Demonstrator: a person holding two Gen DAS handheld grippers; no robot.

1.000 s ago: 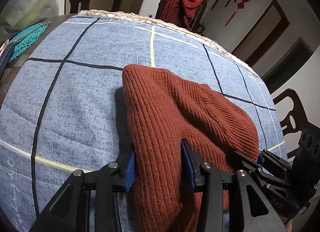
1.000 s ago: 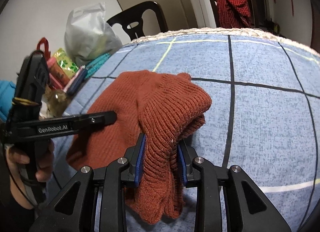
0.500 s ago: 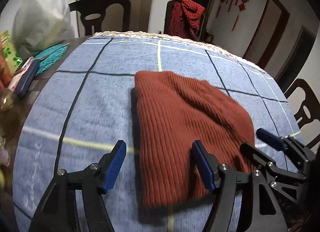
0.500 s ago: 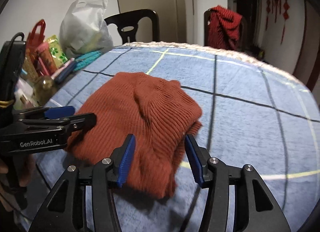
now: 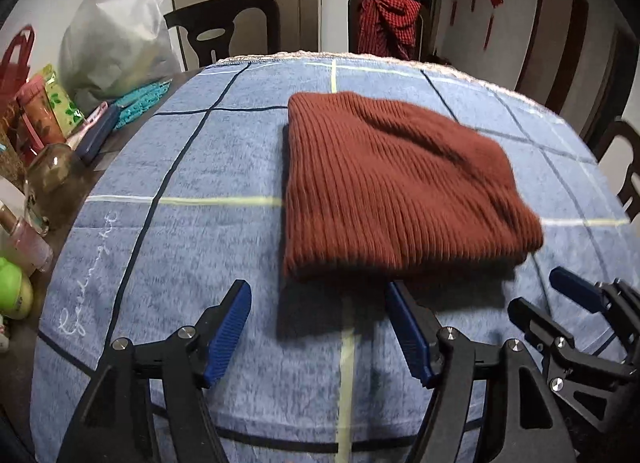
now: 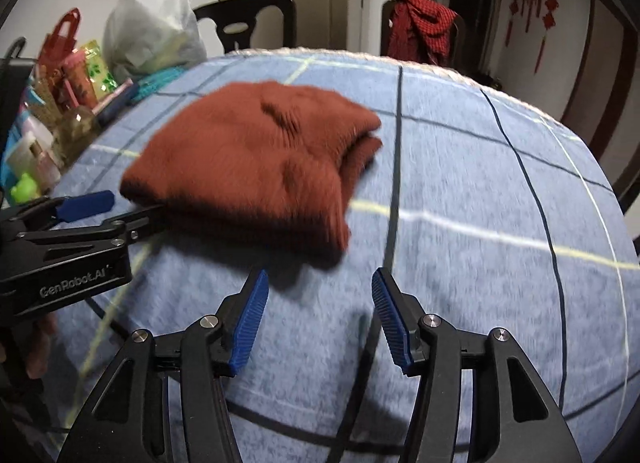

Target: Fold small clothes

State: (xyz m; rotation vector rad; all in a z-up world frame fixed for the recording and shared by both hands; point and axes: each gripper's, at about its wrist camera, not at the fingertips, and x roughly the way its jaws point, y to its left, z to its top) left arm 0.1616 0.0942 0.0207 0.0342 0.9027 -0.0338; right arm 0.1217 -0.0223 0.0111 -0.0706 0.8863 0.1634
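Sweater: the rust-red knit sweater (image 5: 396,187) lies folded into a thick, roughly square bundle on the blue checked cloth (image 5: 192,199), about midway across it and nearer the far, fringed edge than the near one. To my eye the fold looks done, or nearly so.

Layers: from the right wrist view the sweater (image 6: 256,167) shows stacked layers at its right-hand corner, slightly splayed, with a shallow dent on top. Ribbed knit like this tends to spring, so that corner could creep open unaided.

Left gripper: the left gripper (image 5: 320,327) is spread, nothing between its blue pads, just short of the bundle's near edge. One pad tip sits very close to that edge; I cannot tell whether it touches. Dragging away low could catch the bottom layer and pull the fold askew.

Right gripper: the right gripper (image 6: 320,315) is opening wider at this moment, empty, near the bundle's near right corner. A ribbed pad snagging a loop of yarn is the risk there.

Both tools: they are close together in both views, so a careless turn could knock one against the other.

Cloth: it is loose over the table; a tug would shift the sweater with it.

Left edge: bottles and packets (image 5: 44,167) crowd that side, easy to knock with a wide swing.
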